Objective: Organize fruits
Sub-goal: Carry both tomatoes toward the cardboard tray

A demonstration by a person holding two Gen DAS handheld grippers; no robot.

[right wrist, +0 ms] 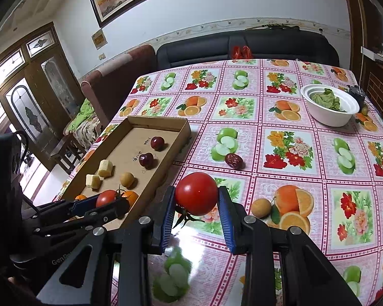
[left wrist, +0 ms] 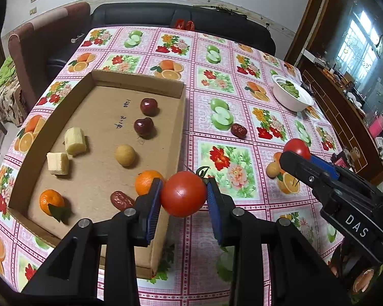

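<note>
The left gripper has its two blue-padded fingers clamped on a red tomato, one pad on each side, spread only as wide as the fruit. The tomato hangs over the near right wall of the cardboard tray, its green stem pointing up and to the right. The right gripper is closed the same way on a second tomato, held above the patterned tablecloth just right of the tray, with its stem hanging underneath.

Inside the tray lie two dark red cherries, two pale banana pieces, a small tan round fruit, a red date and two oranges; the second orange sits just behind the left gripper's left finger, and whether they touch cannot be told.

On the cloth, apart from the tray, lie another date and another tan round fruit, the latter near the right gripper's right finger. A white bowl with green leaves stands at the far right of the table
</note>
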